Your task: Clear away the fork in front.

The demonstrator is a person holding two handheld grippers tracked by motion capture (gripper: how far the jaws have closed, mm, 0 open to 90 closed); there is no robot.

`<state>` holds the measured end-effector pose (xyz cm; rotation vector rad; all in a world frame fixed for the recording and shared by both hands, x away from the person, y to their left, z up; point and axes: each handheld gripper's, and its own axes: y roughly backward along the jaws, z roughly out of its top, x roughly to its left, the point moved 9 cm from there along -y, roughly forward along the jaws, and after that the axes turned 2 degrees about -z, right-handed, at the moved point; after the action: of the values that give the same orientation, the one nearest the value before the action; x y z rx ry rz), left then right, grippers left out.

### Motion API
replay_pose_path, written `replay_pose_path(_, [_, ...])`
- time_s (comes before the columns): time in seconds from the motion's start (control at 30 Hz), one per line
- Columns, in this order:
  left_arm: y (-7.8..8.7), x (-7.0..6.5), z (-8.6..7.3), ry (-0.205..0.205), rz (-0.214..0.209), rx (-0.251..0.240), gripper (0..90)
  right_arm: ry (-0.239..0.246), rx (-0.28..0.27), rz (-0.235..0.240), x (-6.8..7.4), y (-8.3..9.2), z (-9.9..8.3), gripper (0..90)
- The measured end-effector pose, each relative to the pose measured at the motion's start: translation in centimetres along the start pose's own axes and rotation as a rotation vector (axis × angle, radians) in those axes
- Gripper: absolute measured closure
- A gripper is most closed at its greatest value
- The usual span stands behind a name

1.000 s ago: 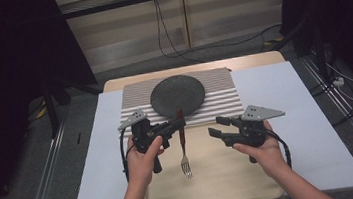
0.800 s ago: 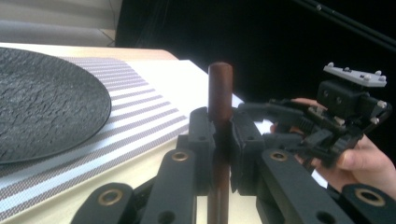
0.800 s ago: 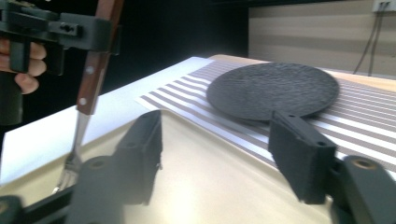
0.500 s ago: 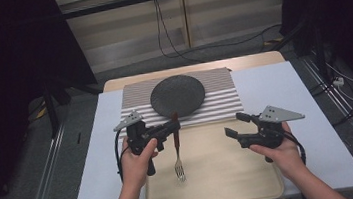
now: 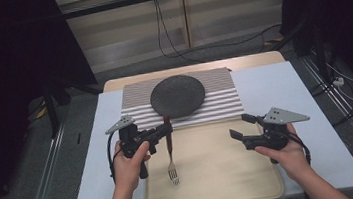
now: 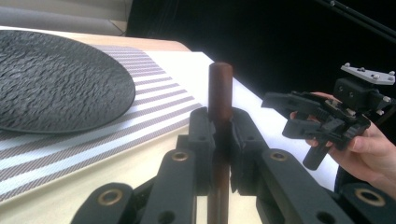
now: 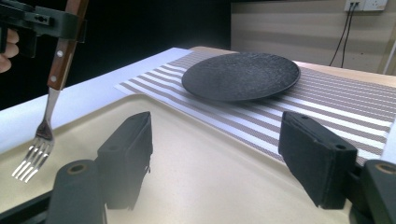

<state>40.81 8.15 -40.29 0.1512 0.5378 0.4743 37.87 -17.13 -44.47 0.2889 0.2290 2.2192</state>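
While clamped by its brown handle, fork [image 5: 170, 155] hangs tines-down.

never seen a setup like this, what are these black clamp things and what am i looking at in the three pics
A person holds a hand-operated two-jaw gripper in each hand. One picture looks down from above the table; the other two come from cameras riding on each gripper, looking along its black jaws. The left gripper is shut on the brown handle of a fork, tines hanging over a beige tray. The right gripper is open and holds nothing. Behind the tray, a dark textured plate sits on a striped placemat.
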Motion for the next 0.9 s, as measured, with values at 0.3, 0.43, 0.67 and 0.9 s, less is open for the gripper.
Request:
replay_pose_path(0.3, [0.9,0.8,-0.5,0.013,-0.001,0.006,81.1,0.003,0.000,-0.016,-0.5,0.9,-0.1,26.3])
replay_pose_path(0.43, [1.4,1.2,-1.1,0.033,-0.015,0.035,81.0,0.007,0.003,-0.024,-0.7,1.4,-0.2,26.2])
replay_pose_path(0.67, [1.9,2.1,-2.4,0.041,-0.003,0.045,80.9,0.008,0.005,-0.034,-1.1,2.1,-0.6,25.7])
replay_pose_path(0.9, [1.4,3.1,-3.9,0.034,0.017,0.062,78.5,-0.004,-0.002,-0.038,-1.4,2.2,-1.2,25.1])
